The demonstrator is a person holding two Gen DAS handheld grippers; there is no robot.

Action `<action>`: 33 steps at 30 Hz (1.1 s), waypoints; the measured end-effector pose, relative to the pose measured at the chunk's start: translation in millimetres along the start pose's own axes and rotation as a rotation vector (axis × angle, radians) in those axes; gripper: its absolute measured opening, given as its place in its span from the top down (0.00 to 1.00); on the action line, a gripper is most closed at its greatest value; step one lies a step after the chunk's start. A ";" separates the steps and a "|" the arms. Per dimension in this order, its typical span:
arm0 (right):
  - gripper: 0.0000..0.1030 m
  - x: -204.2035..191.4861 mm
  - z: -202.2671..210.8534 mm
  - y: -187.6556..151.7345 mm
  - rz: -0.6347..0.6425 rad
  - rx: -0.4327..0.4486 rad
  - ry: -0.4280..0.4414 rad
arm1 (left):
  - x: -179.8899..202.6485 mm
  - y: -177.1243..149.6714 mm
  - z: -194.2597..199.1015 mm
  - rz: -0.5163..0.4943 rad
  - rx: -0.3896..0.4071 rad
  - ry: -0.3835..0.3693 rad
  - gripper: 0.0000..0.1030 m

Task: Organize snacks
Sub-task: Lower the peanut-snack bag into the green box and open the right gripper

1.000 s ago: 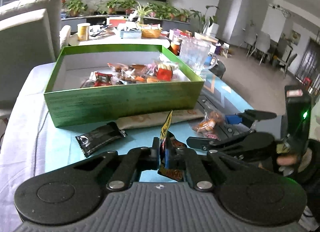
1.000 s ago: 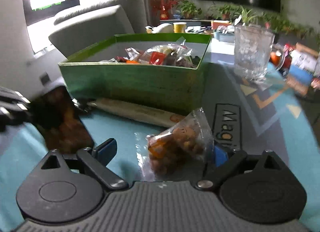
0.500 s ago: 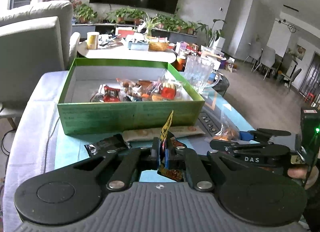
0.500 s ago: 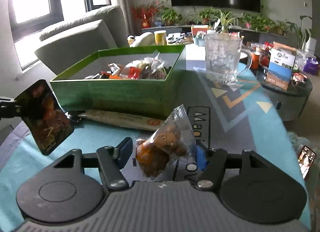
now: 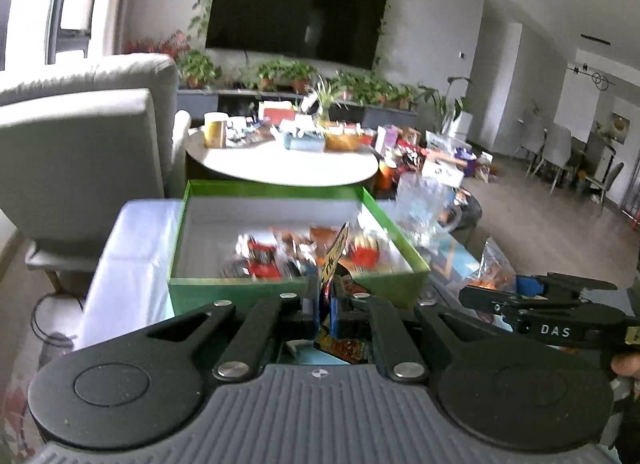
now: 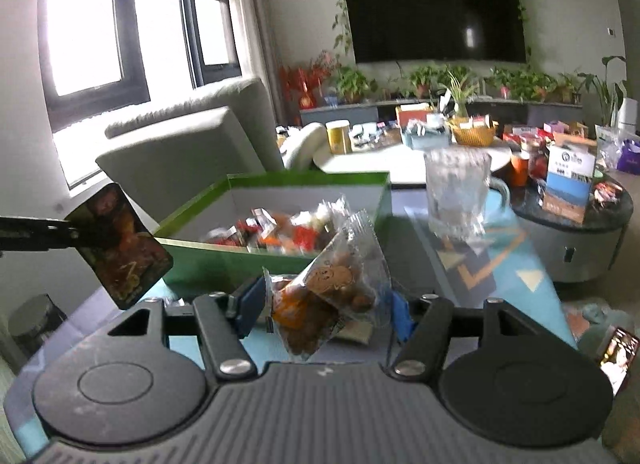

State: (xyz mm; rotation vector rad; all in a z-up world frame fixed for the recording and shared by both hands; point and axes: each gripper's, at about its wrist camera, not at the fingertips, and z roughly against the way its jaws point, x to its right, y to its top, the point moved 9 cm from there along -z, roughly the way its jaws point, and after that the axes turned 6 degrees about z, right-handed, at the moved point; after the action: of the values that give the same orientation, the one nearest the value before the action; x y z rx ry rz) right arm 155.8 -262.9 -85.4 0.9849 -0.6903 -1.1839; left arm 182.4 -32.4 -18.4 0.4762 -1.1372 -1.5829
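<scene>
Both hands are loaded and up over the table. Over on the left, the left gripper (image 5: 329, 306) is clamped tight on a thin dark packet (image 6: 122, 246), pinched at one edge only, so most of it hangs free beyond the jaws. That one could twist or slide out if it swings on the way across. To its right, the right gripper (image 6: 322, 310) is closed on a clear bag of snacks (image 6: 328, 288), jaws squeezing the crinkly film; slippery wrapping, and a hard squeeze might crush what's inside. Just beyond both sits the green box (image 5: 208, 292), lid off, white inside, with a heap of wrapped snacks (image 5: 304, 252) along its near right side and bare floor at the far left. Watch the glass mug (image 6: 458, 194) standing right of the box: a wide swing from the right hand could knock it over.
</scene>
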 end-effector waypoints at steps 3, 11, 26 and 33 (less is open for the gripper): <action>0.53 -3.4 -2.8 13.6 -0.002 0.030 0.019 | -1.4 12.9 -0.8 -0.005 0.025 0.013 0.96; 0.53 -13.2 -28.8 43.4 0.003 0.077 0.053 | -13.6 32.0 -22.0 0.002 0.035 0.024 0.96; 0.53 -7.6 -83.4 62.4 0.000 0.075 0.042 | -50.5 53.9 -95.0 0.084 0.003 0.051 0.96; 0.53 -4.6 -107.8 57.1 -0.021 0.044 0.044 | -69.5 43.9 -126.2 0.114 -0.045 0.068 0.96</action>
State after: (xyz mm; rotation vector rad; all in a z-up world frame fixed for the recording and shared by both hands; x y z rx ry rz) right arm 272.2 -226.5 -80.4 1.0540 -0.6745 -1.1659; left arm 327.6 -20.9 -56.8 0.4249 -1.0564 -1.4792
